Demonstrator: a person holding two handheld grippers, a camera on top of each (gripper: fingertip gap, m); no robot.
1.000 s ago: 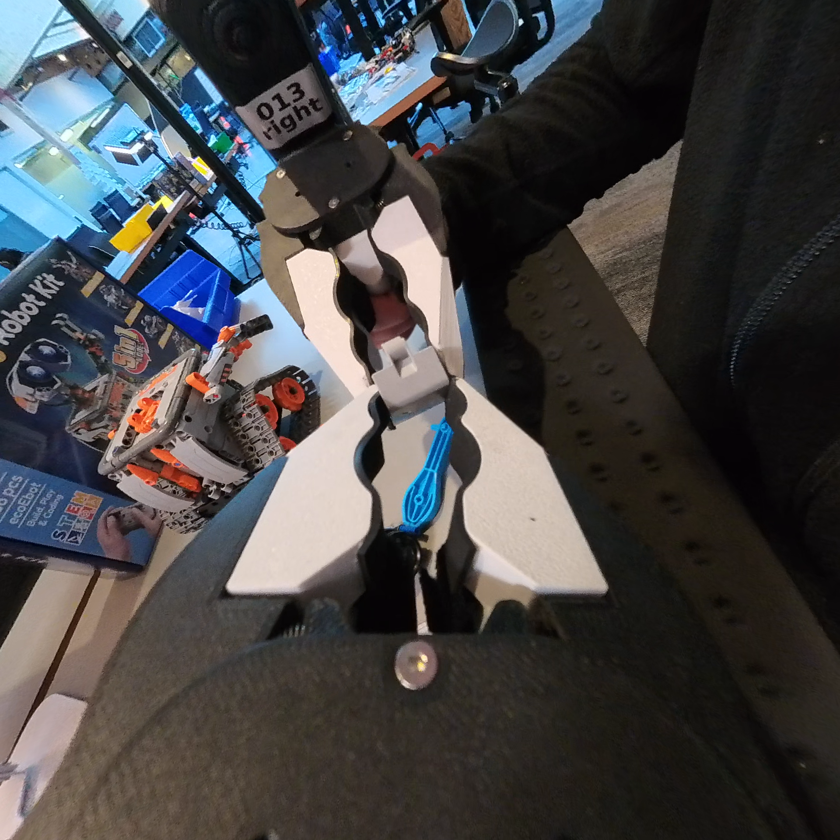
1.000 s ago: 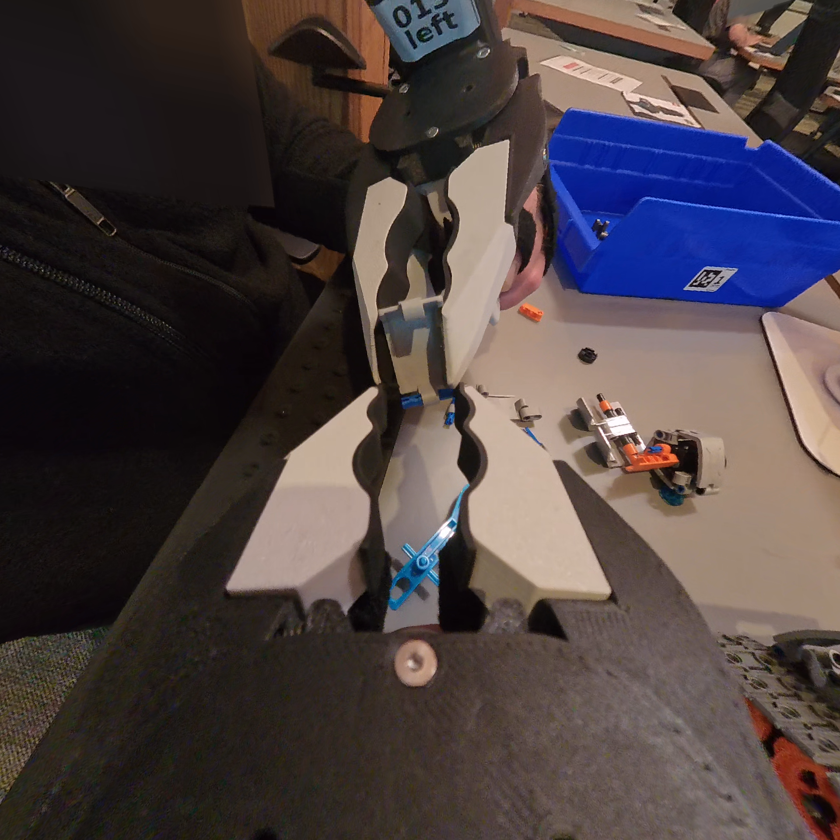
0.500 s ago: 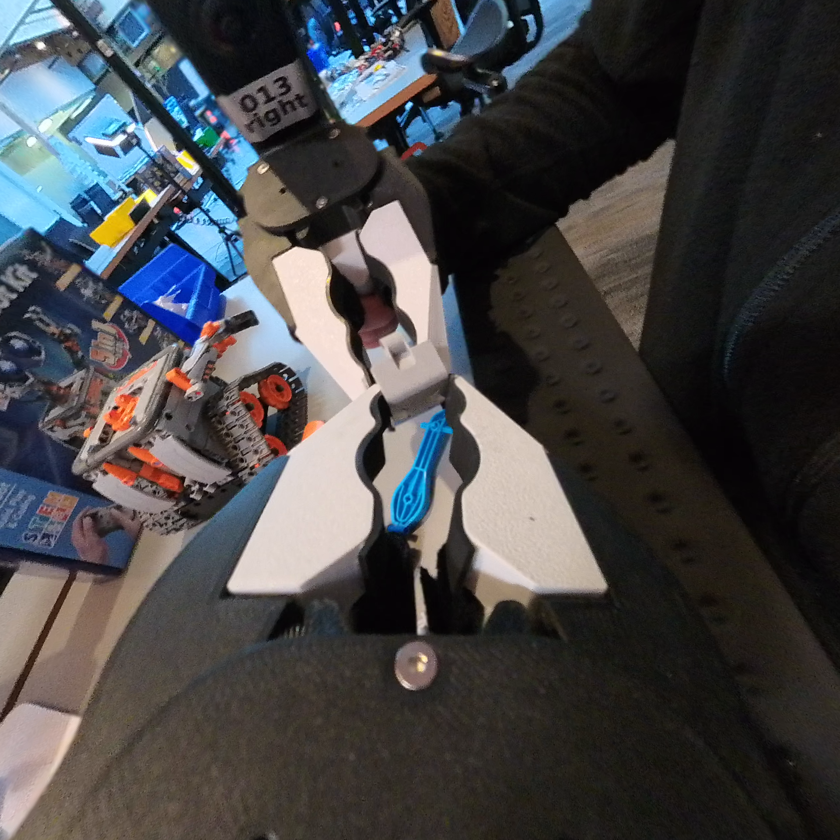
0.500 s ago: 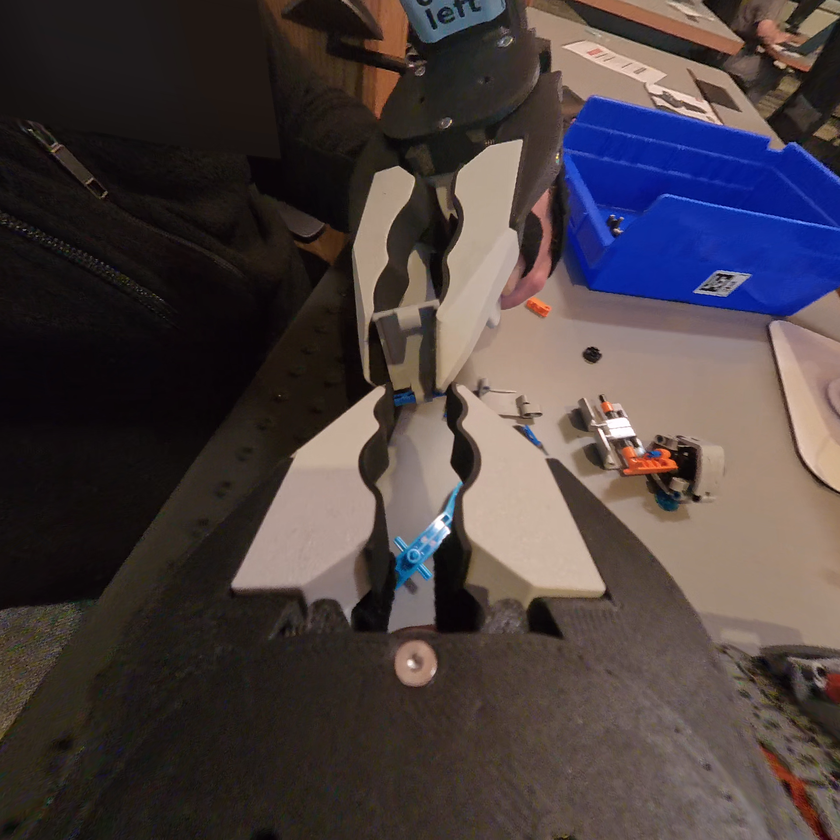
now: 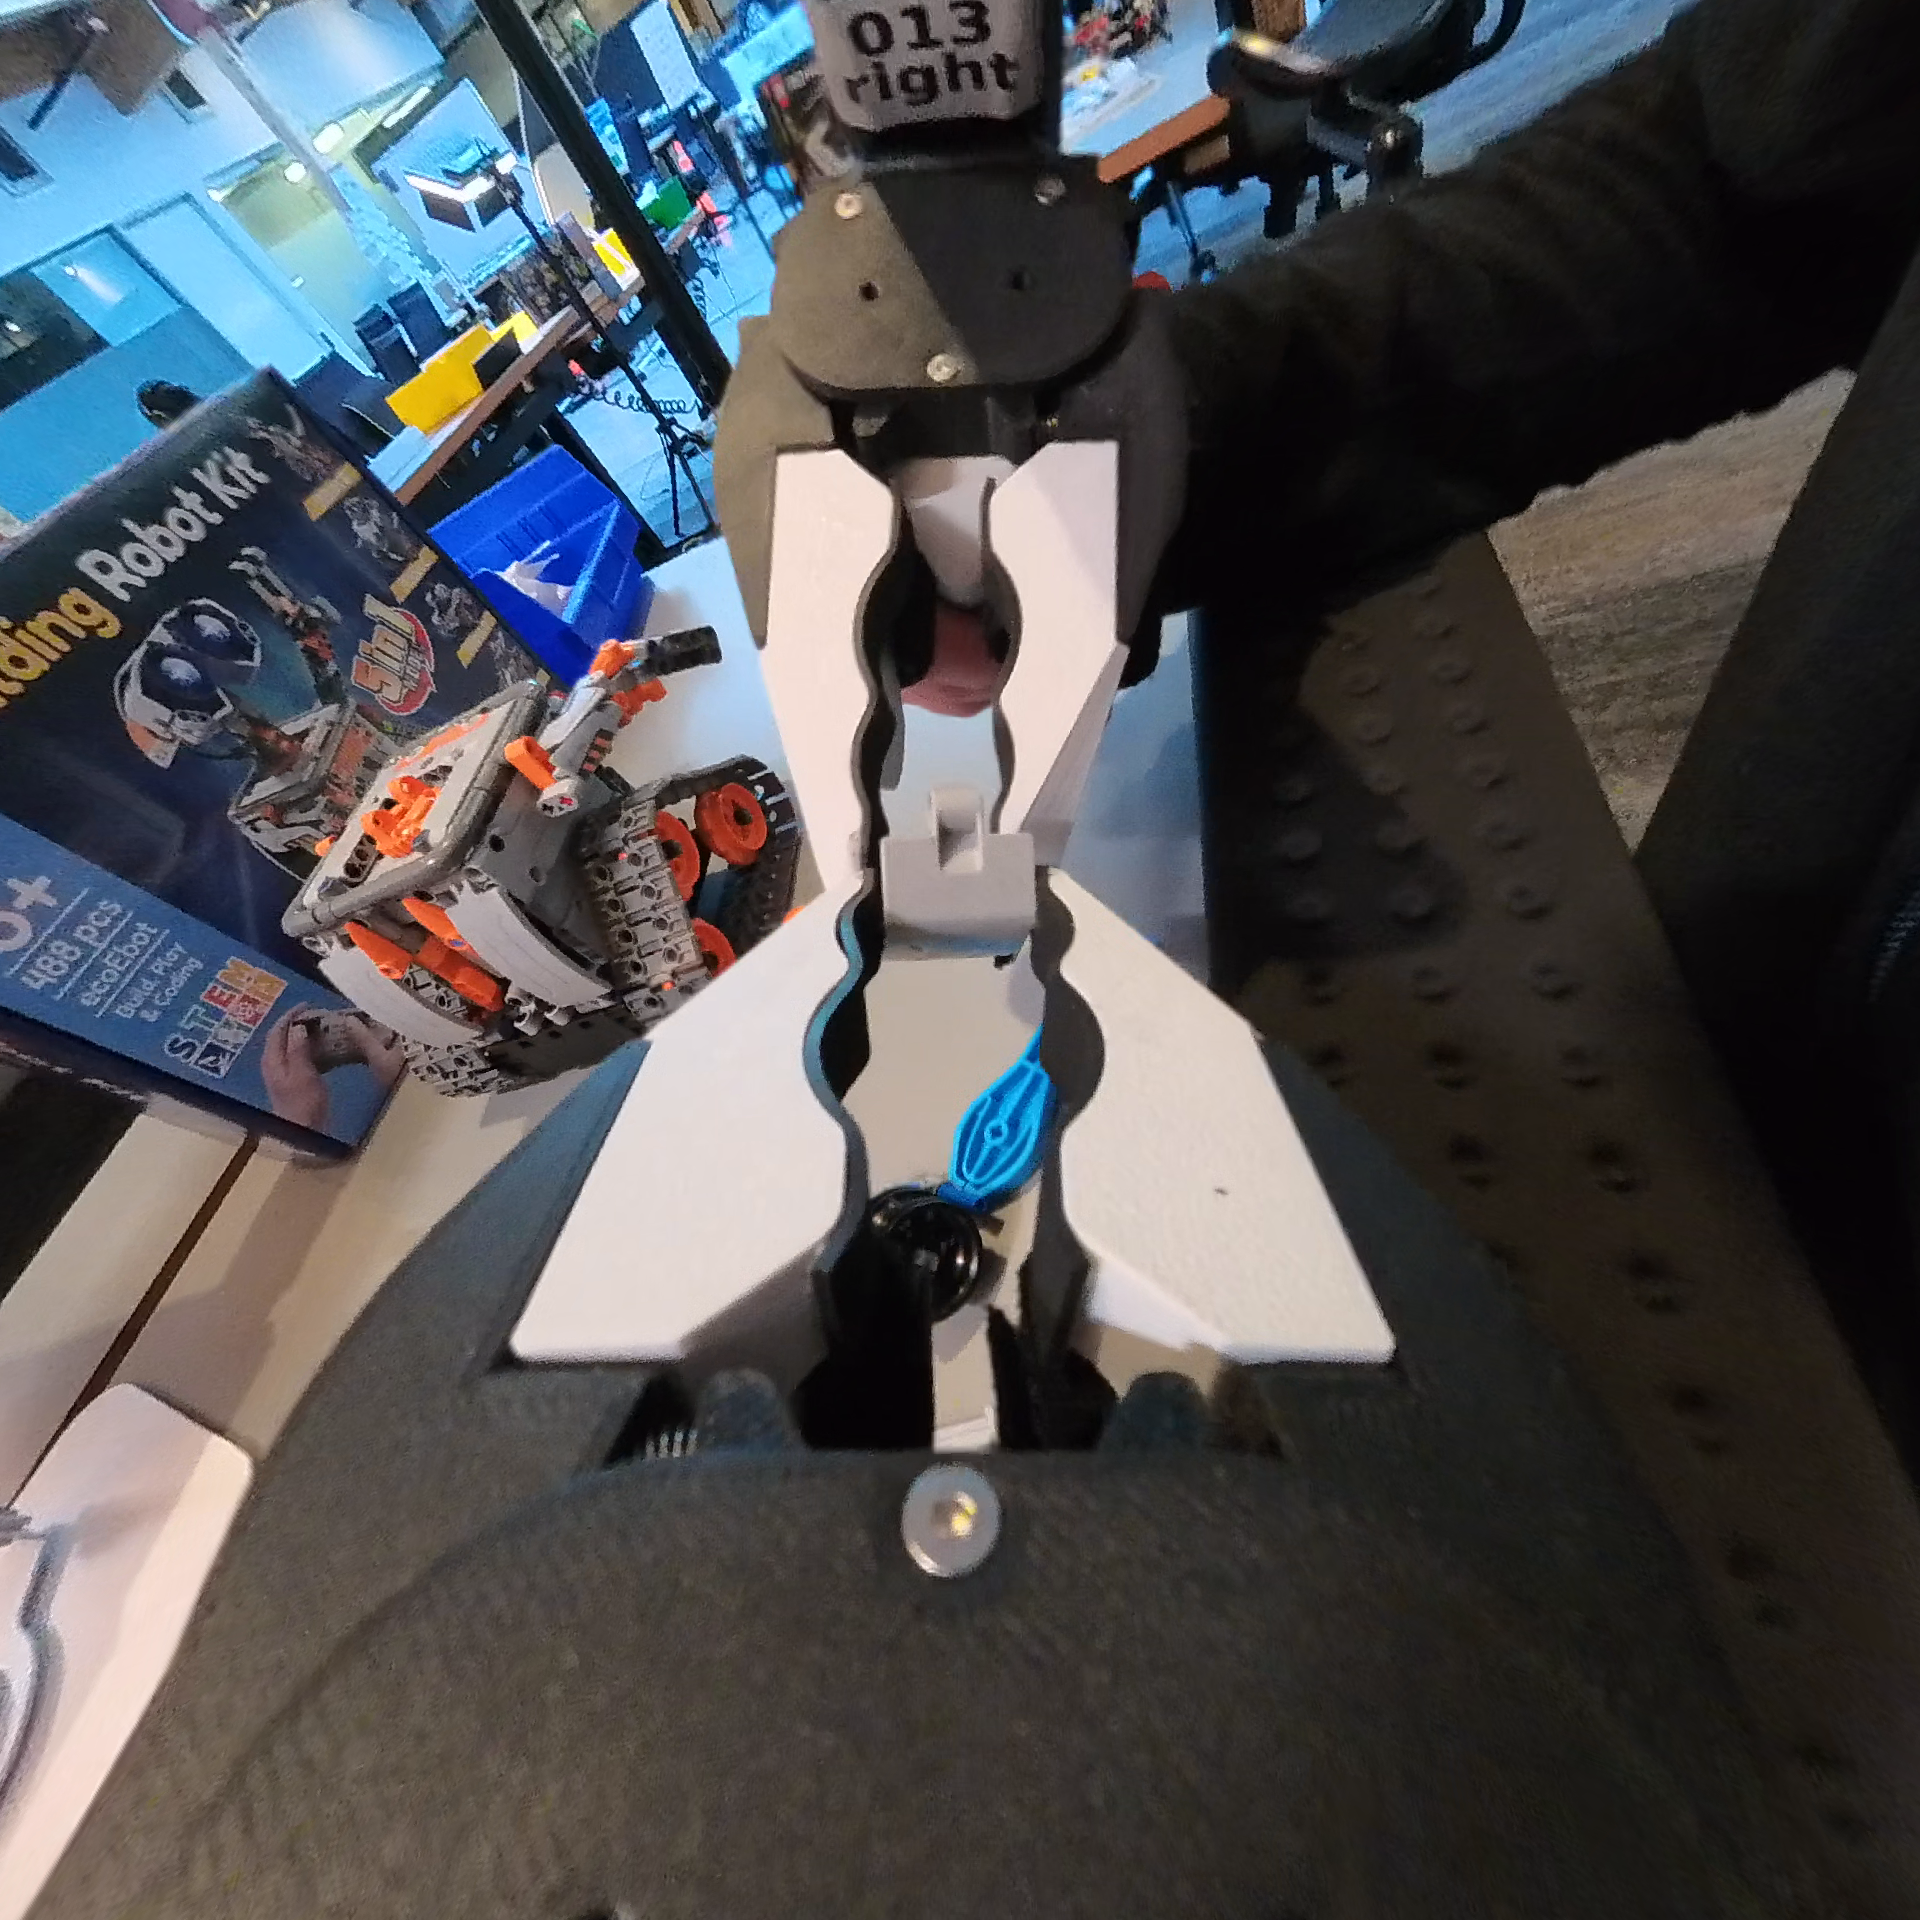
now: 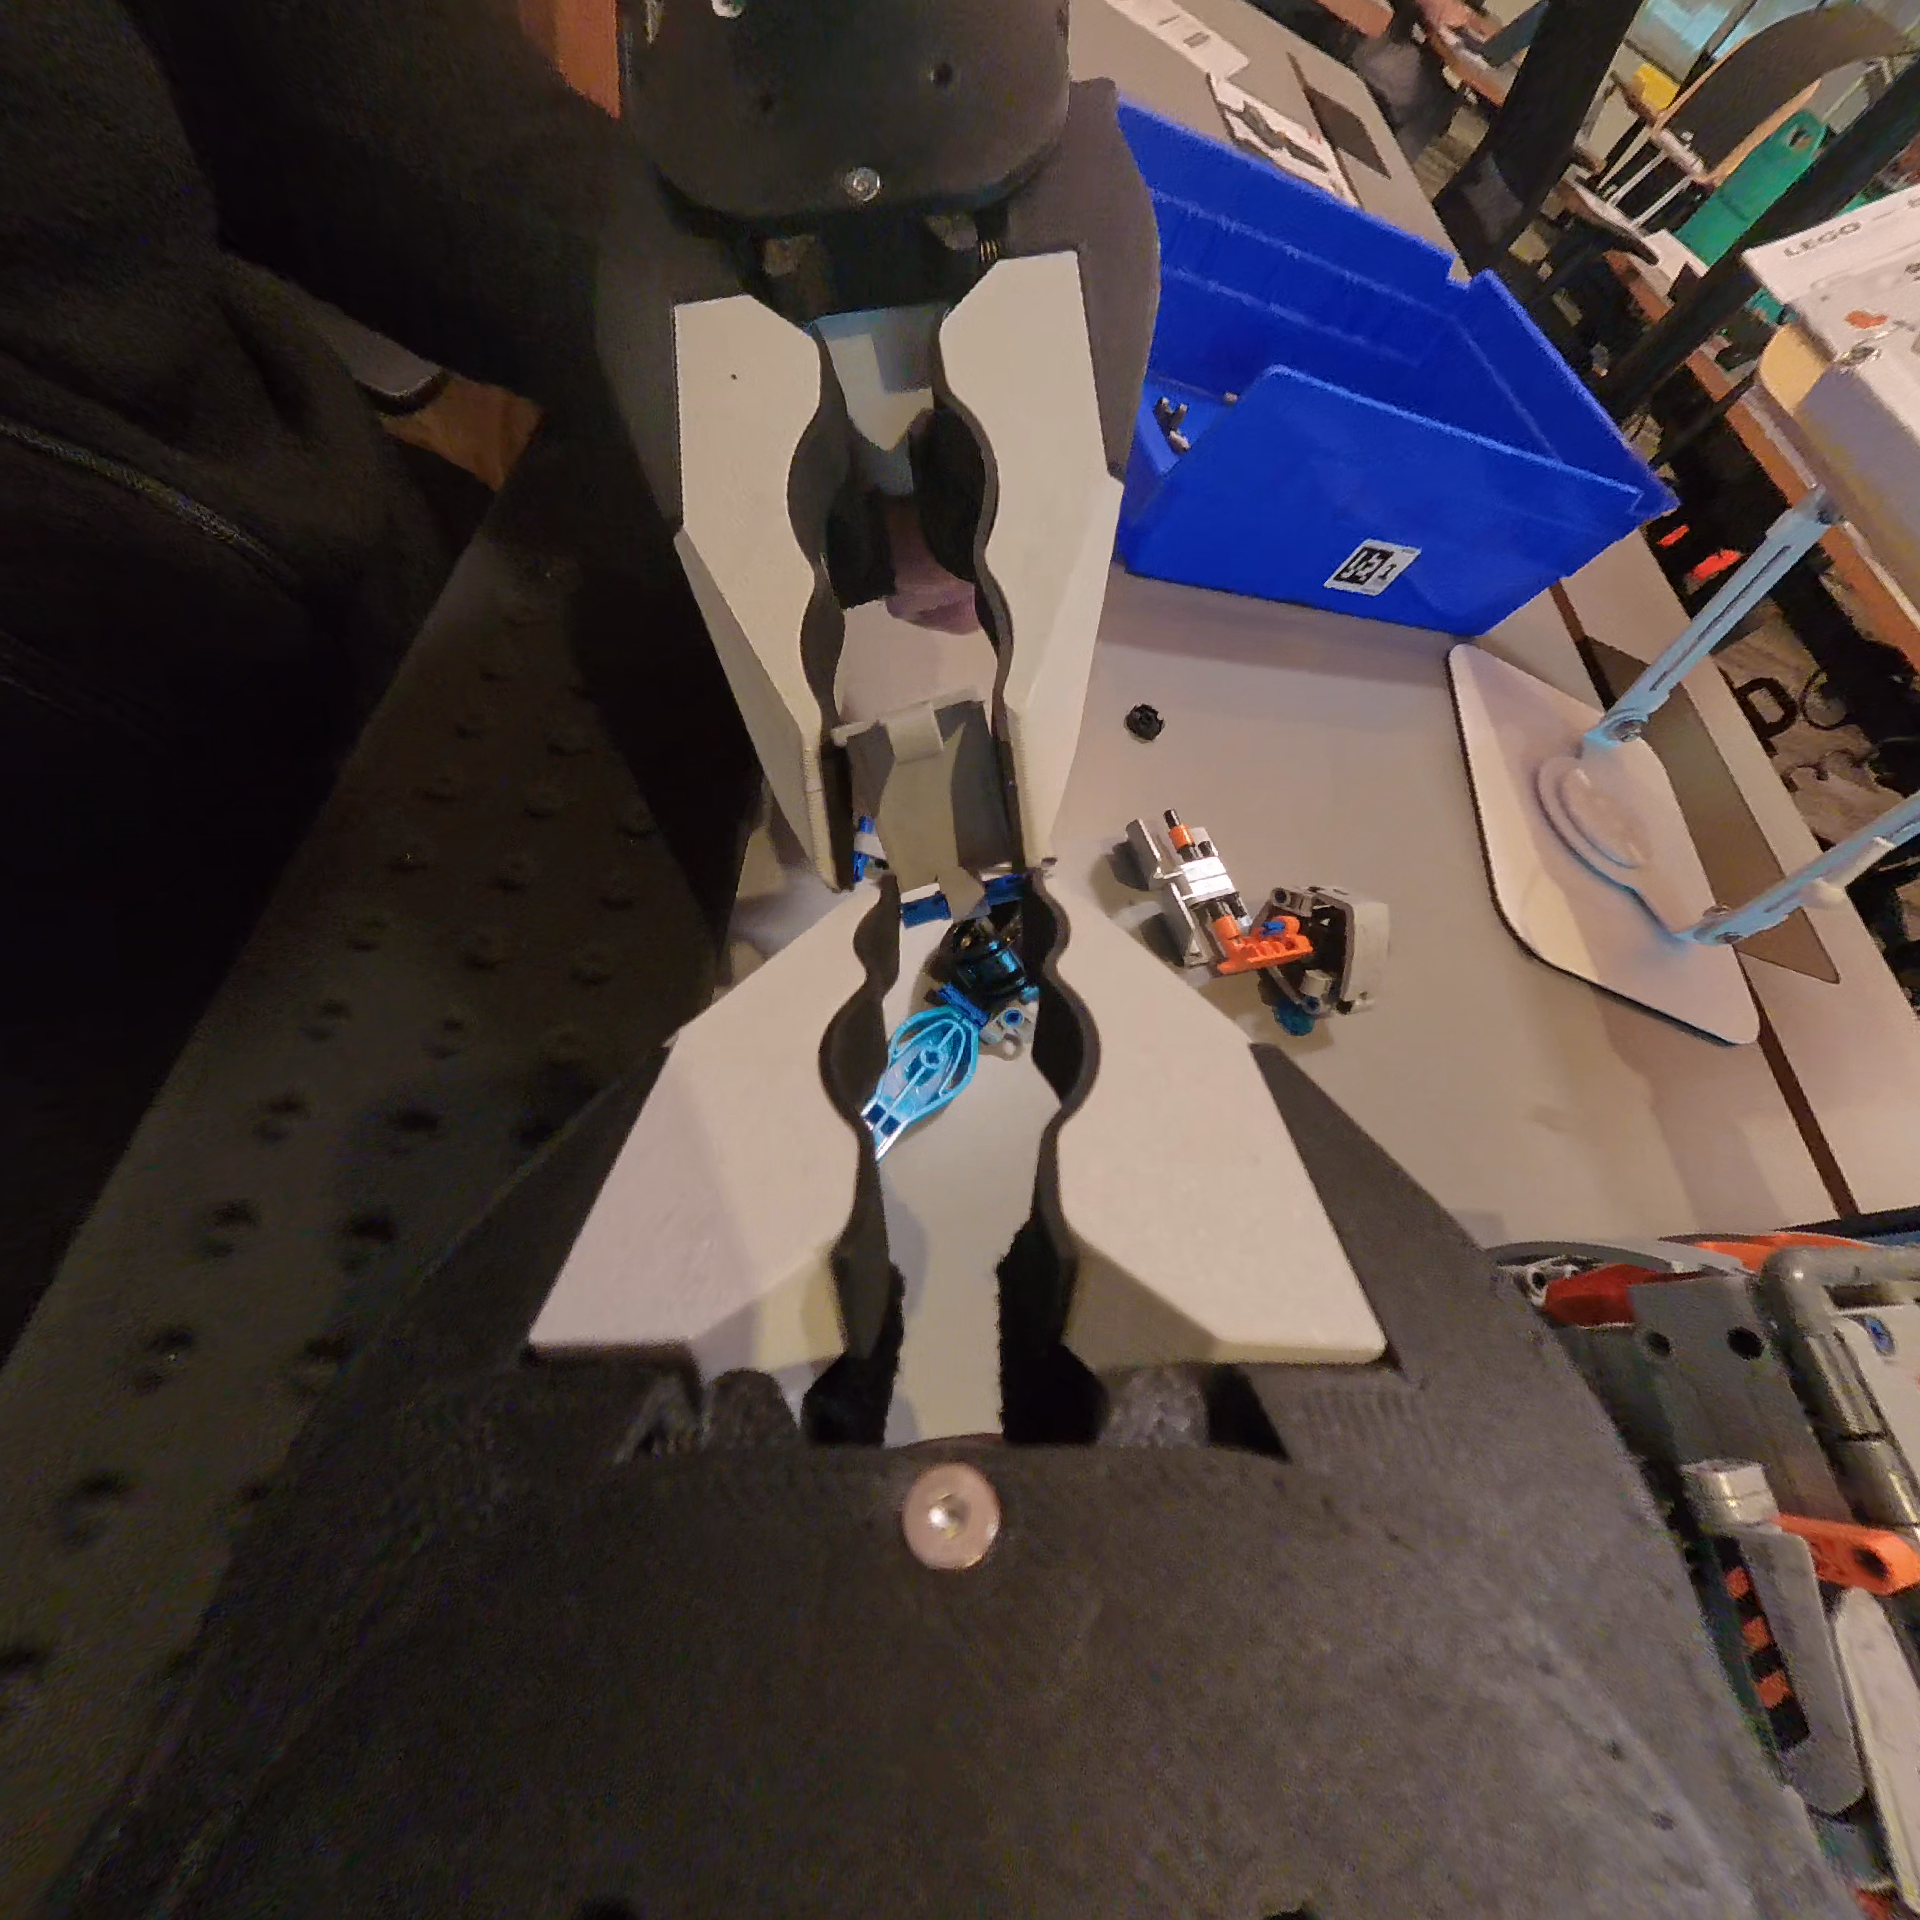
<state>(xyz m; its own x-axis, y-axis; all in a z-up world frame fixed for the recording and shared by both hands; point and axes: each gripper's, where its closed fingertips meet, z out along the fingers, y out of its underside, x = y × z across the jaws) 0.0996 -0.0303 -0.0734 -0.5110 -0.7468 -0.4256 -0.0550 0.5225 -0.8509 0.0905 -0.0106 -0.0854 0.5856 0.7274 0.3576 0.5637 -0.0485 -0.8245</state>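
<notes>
My left gripper [image 5: 940, 914] is closed narrow on the grey block [image 6: 925, 790] at its tips. My right gripper [image 6: 966, 904], also narrow, meets that block tip to tip; whether it clamps I cannot tell. Under the block hang a blue blade [image 6: 920, 1070] and a black ring [image 5: 930, 1242]. The blade now sits farther out toward the right fingertips than half a second ago. A small orange-grey sub-assembly [image 6: 1257, 935] lies right on the table [image 6: 1299, 1143], with a blue bin [image 6: 1382, 488] beyond.
</notes>
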